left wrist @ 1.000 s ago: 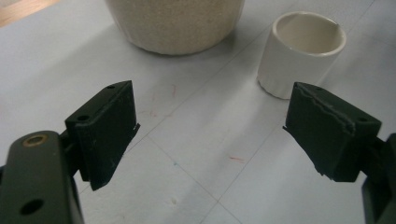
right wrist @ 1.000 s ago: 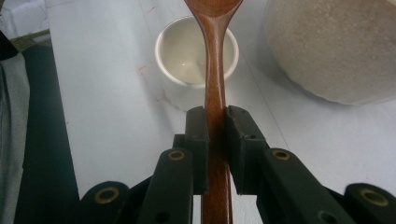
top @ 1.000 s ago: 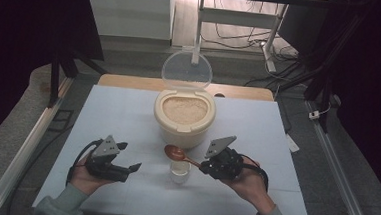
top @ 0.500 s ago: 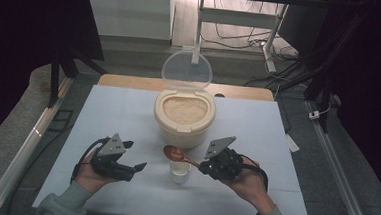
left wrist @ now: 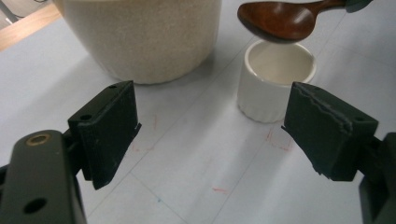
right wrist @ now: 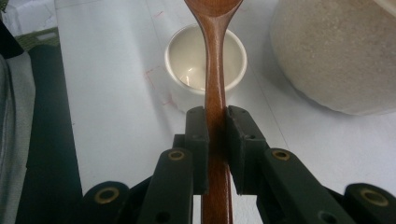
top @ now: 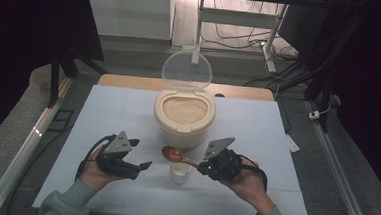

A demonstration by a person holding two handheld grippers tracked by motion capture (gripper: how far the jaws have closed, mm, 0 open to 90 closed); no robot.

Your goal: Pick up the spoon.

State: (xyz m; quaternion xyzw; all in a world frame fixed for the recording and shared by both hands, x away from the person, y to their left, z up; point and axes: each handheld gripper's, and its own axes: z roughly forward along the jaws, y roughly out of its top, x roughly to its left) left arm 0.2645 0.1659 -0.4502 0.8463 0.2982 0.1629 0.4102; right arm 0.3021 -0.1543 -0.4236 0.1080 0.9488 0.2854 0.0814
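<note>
— What's my right gripper (right wrist: 215, 126) doing?
— Pinching the wooden spoon (top: 177, 157) by its handle; bowl above the small white cup (left wrist: 274, 79), beside the rice container (top: 184, 116).
— And my left gripper (left wrist: 212, 128)?
— Jaws spread, empty, near the cup.

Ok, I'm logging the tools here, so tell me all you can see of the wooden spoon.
The spoon is dark reddish-brown wood with a glossy finish, a slim handle and an oval bowl. The right gripper is shut on its handle, a finger on each side. It is held roughly level in the air, its bowl hanging just above the small white cup, apart from it, beside the rice container. Nothing shows heaped on it.
</note>
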